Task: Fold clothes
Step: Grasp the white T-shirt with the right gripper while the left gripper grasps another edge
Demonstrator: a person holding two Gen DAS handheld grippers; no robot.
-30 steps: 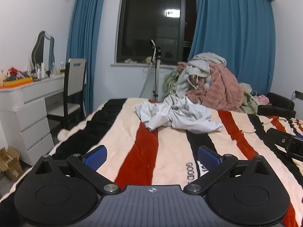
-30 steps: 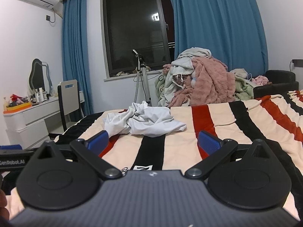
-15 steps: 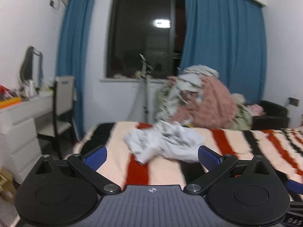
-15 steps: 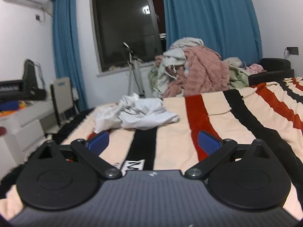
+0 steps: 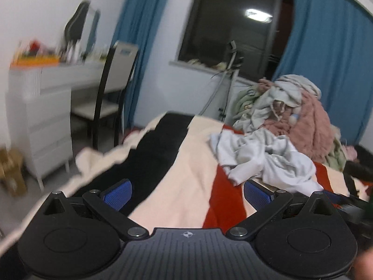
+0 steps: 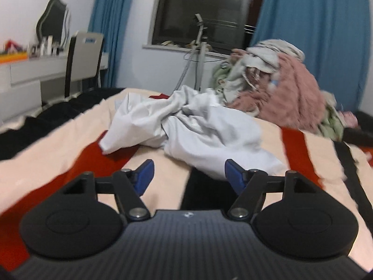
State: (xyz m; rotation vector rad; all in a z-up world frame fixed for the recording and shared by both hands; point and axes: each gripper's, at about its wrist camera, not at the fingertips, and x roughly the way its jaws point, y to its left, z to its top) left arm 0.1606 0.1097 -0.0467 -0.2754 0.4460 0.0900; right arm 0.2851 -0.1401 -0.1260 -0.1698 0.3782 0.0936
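Left wrist view: left gripper (image 5: 187, 194) jaws wide apart, empty, above striped bed (image 5: 186, 163); crumpled white shirt (image 5: 263, 161) ahead to the right. Right wrist view: right gripper (image 6: 188, 175) jaws spread, empty; shirt (image 6: 198, 133) lies just beyond, on bed (image 6: 70, 144).

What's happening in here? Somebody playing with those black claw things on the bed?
A person is holding a claw in each hand and is about to fold laundry. The left claw and right claw are both open and empty, pointed at a crumpled white garment lying on the striped blanket. Neither touches it yet, so no folding has begun. A bigger heap of clothes sits behind it.
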